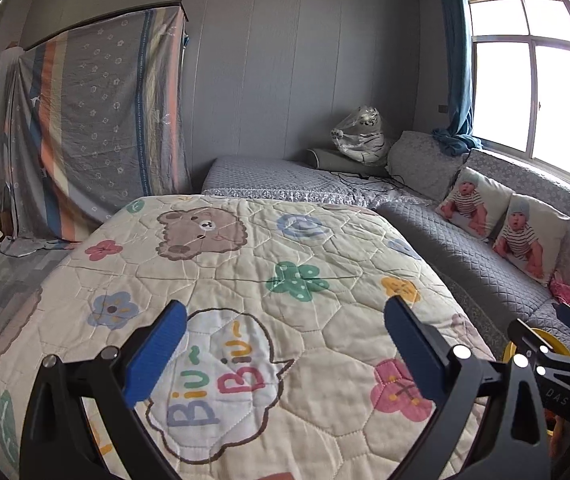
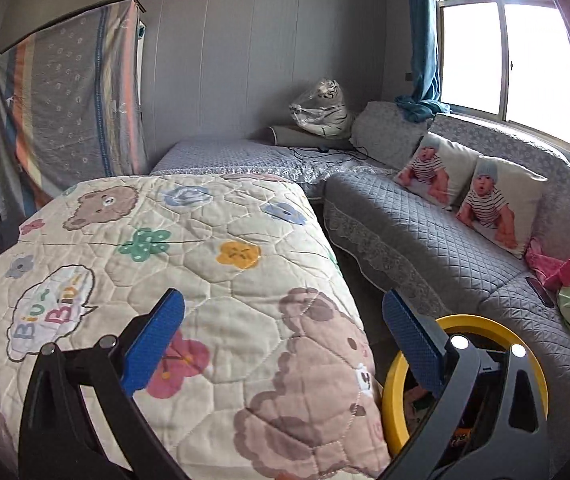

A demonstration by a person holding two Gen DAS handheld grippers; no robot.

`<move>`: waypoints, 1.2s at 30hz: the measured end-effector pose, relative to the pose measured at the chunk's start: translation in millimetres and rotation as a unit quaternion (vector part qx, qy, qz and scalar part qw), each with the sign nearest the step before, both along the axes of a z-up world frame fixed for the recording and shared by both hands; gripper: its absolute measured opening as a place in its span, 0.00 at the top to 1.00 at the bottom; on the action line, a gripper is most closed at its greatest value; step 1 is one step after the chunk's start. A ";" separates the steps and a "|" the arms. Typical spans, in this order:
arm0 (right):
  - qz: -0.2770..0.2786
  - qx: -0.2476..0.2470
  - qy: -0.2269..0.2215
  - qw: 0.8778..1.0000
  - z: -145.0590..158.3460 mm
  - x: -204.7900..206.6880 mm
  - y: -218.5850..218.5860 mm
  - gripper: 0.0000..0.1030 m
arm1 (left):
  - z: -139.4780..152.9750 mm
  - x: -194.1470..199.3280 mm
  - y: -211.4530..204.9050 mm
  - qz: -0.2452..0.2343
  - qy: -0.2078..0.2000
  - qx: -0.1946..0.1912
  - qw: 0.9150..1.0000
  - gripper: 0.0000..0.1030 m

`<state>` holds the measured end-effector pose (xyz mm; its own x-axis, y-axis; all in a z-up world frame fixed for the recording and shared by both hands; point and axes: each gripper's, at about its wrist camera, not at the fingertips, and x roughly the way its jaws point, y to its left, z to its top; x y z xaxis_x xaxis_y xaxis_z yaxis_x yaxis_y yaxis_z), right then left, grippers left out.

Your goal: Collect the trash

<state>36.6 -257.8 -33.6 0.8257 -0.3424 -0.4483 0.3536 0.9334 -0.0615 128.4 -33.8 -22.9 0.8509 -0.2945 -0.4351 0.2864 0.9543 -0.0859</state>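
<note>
Left gripper (image 1: 285, 340), right gripper (image 2: 283, 336) hovering wide open, empty, over cartoon-print quilt (image 1: 245, 264); yellow-rimmed bin (image 2: 465, 380) lower right possibly holding trash; nothing being collected.

A quilt (image 1: 245, 280) is lying under my fingers; a sofa (image 2: 445, 240) is running along its right, with a bin (image 2: 397, 392) sitting between them, two pillows (image 2: 465, 188) leaning behind.

Both the left gripper (image 1: 285, 344) and right gripper (image 2: 283, 340) hover with fingers spread wide.
</note>
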 end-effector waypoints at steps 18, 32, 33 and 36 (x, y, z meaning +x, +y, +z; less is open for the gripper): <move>0.021 0.000 -0.022 1.000 10.5 -29.8 35.6 0.08 | 5.2 -51.3 39.5 0.039 -0.022 0.002 0.999 0.07; 0.011 -0.005 -0.023 1.000 5.2 -28.8 34.7 0.08 | 7.5 -56.2 36.0 0.037 -0.034 0.006 0.999 0.07; 0.012 -0.006 -0.023 1.000 5.0 -28.5 34.9 0.08 | 7.5 -56.4 35.9 0.036 -0.035 0.006 0.999 0.07; 0.015 -0.007 -0.024 1.000 4.3 -28.6 35.9 0.08 | 7.3 -56.9 35.8 0.037 -0.035 0.006 0.999 0.07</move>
